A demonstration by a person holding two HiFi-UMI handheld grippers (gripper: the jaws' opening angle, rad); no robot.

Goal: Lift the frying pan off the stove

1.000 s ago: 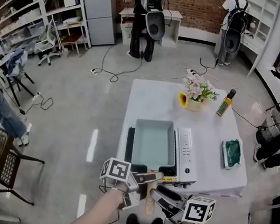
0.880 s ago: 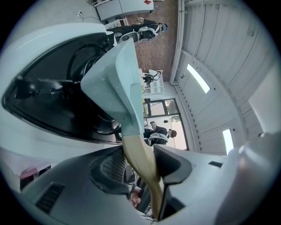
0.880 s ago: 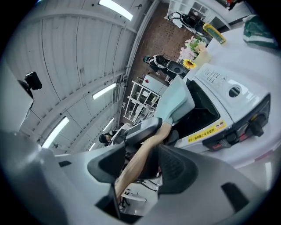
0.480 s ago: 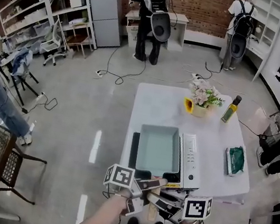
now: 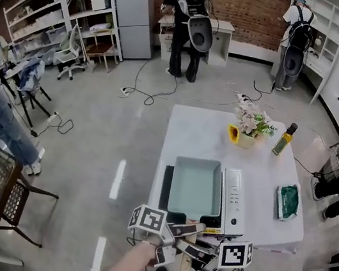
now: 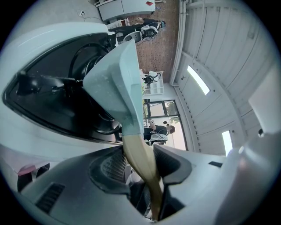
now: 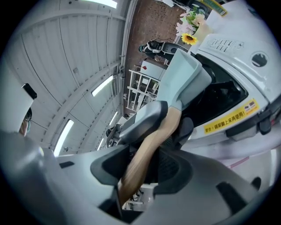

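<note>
The left gripper was clamped on the wooden handle, with a pad against each side. The right gripper had just been closing its jaws on the same handle, and its pads appeared seated on it. The frying pan sat on the stove, at the near edge of the counter, with its handle pointing off the near side.

Hazards, as I judged them:
- Both grips sat at the near end of the handle, with the whole pan body reaching away. On lifting, the far end could sag or the handle could twist between the pads.
- The right grip was newly made. If it was not yet firm, the load would fall on the left gripper alone.
- The two grippers crowded one short handle. Uneven lifting could knock them together or pry the handle loose.
- The stove stood close to the near edge. A dragging pull instead of a straight lift could shift it towards that edge.

Count, near to far:
- Grippers: two.
- Handle: one.
- Frying pan: one.
- Stove: one.
- Counter: one.
- Green pad, right side: one.
- Bottle: one.
- Vase of flowers: one.
- Fridge, far left: one.
- People standing at the far wall: two.
</note>
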